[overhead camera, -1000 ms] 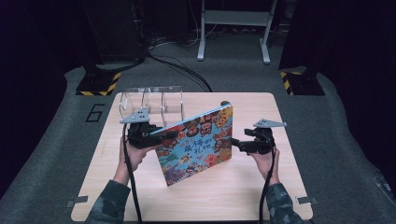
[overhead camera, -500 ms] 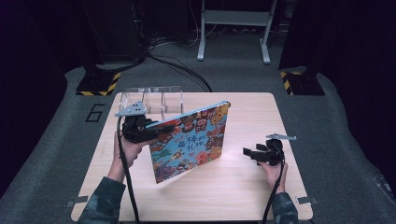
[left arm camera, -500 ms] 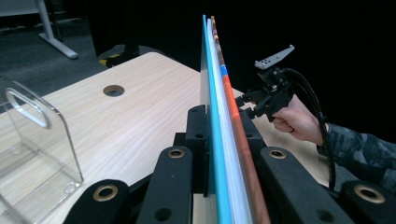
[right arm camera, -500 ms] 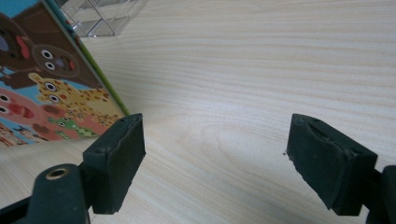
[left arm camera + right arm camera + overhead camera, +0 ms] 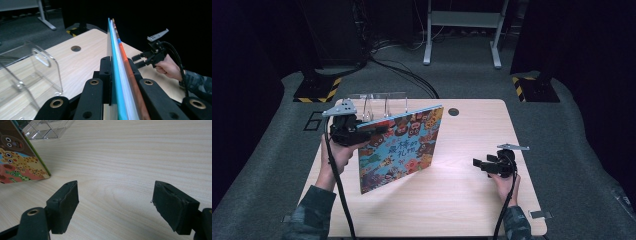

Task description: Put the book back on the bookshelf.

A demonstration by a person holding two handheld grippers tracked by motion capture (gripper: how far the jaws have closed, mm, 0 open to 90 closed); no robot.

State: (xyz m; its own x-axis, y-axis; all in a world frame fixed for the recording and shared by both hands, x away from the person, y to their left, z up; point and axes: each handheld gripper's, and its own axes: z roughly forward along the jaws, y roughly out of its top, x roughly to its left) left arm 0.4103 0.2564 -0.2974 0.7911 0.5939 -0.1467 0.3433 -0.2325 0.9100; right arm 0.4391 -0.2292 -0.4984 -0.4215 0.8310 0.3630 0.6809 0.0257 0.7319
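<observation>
Dark room, pale wooden tabletop (image 5: 462,200). Picture book (image 5: 402,147) gripped by left gripper (image 5: 120,75) near left edge, tilted, beside clear rack (image 5: 384,102). Right gripper (image 5: 115,202): fingers apart, just narrowing, empty. Risk: one-edge grip, book swinging or slipping.

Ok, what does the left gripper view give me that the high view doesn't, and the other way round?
Left gripper view: the book's edge end-on, pressed between the left gripper's pads. High view: the book's colourful cover, tilted, and the whole table. Both: the clear rack beside the book, and the right gripper apart from the book, its jaws open with nothing between them, having just been closing a little.
</observation>
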